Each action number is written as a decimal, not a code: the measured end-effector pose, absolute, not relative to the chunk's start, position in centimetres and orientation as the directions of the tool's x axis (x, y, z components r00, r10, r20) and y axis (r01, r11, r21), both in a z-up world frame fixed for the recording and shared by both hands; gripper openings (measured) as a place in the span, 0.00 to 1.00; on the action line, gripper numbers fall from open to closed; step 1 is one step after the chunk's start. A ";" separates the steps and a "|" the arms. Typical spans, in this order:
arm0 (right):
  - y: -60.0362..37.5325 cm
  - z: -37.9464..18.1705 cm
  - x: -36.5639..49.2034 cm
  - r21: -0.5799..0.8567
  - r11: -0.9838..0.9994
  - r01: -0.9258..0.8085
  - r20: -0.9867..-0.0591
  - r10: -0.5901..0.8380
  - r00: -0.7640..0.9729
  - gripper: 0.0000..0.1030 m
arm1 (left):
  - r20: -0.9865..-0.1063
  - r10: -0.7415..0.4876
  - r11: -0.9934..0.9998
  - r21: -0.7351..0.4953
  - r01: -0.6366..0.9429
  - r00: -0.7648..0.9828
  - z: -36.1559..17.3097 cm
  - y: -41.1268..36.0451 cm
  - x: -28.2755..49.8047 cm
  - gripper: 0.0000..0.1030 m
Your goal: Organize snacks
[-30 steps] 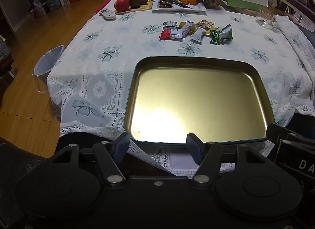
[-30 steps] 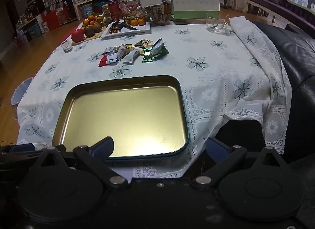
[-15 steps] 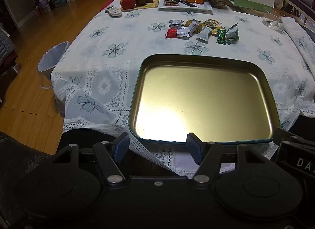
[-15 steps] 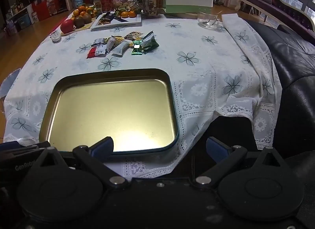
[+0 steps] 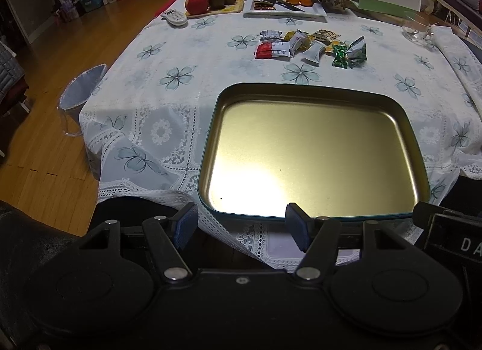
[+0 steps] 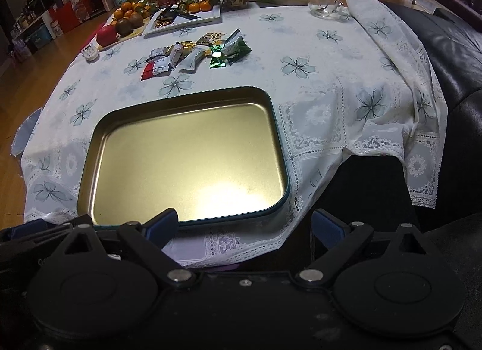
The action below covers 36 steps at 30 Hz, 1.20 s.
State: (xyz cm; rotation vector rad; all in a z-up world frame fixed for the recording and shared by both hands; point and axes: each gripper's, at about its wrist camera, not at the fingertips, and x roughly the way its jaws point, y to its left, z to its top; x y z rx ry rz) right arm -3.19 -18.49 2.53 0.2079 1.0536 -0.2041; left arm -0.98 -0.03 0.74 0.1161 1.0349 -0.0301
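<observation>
Both views advanced; tray [image 5: 313, 151] near rim hidden behind left gripper [image 5: 242, 226].

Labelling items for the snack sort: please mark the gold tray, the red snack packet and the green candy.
gold tray [image 5: 405, 115], left wrist view, far right rim.
red snack packet [image 5: 265, 50], left wrist view, red half.
green candy [image 6: 217, 59], right wrist view, wrapper middle.

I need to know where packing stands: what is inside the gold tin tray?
Nothing: the tin tray shows only its bare gold floor. The snack packets lie beyond it on the tablecloth. Gripper fingers cover small bits of its near rim.
</observation>
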 end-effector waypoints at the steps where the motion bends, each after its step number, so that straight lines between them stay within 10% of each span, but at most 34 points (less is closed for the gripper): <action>1: -18.4 2.7 -3.2 0.066 0.963 0.262 -0.870 -0.073 0.487 0.97 | -0.859 0.028 0.994 0.080 0.080 0.511 0.7 0.0 -1.0 0.64; 36: -17.7 2.5 -2.8 0.010 0.980 0.200 -0.869 -0.090 0.486 0.80 | -0.868 0.014 0.995 0.059 0.075 0.497 0.6 0.3 -0.9 0.64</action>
